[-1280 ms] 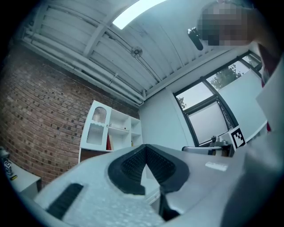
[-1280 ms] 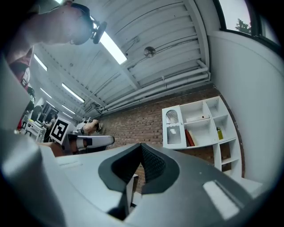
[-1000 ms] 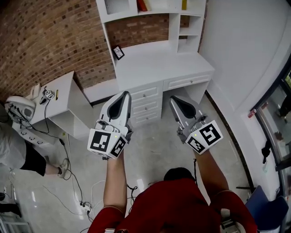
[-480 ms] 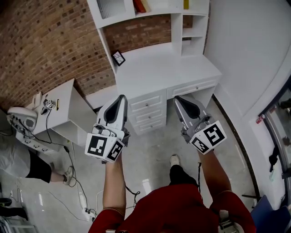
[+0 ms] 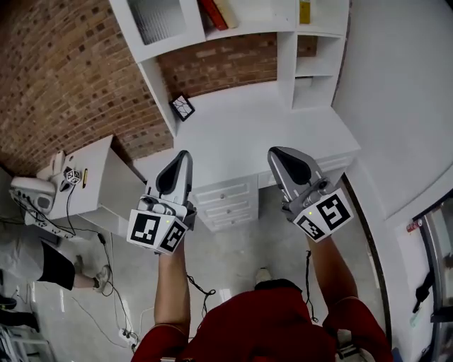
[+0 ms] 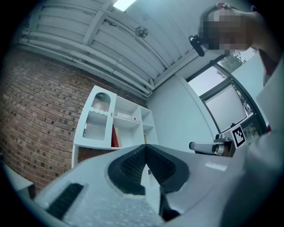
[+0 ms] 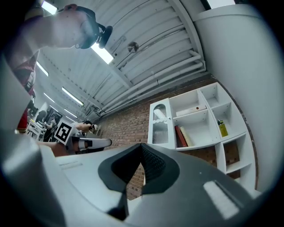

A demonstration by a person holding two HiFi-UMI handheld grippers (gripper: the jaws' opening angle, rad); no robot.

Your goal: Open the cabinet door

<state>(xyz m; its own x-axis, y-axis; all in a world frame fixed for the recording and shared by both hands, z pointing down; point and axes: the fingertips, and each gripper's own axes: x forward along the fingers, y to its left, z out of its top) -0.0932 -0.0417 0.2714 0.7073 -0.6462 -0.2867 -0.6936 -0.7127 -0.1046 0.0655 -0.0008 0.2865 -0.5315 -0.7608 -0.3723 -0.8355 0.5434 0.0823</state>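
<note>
The cabinet door [image 5: 157, 18], white-framed with ribbed glass, is closed at the upper left of the white hutch; it also shows in the left gripper view [image 6: 95, 119] and the right gripper view [image 7: 160, 122]. My left gripper [image 5: 182, 154] is shut and holds nothing, its tip over the desk's front edge, well below the door. My right gripper [image 5: 272, 150] is shut and empty too, level with the left one. In their own views, the left gripper [image 6: 145, 148] and right gripper [image 7: 142, 148] both point up toward the hutch from a distance.
The white desk top [image 5: 248, 134] carries a small framed picture [image 5: 182, 107]; drawers [image 5: 226, 201] sit below. Red books [image 5: 212, 10] and a yellow bottle [image 5: 305, 10] stand on open shelves. A side table [image 5: 92, 177] with devices, floor cables and a person [image 5: 35, 261] are left; a white wall is right.
Both grippers have moved forward toward the desk. The desk and hutch now look larger and nearer, and the gripper tips have passed from over the floor to the desk's front edge.
</note>
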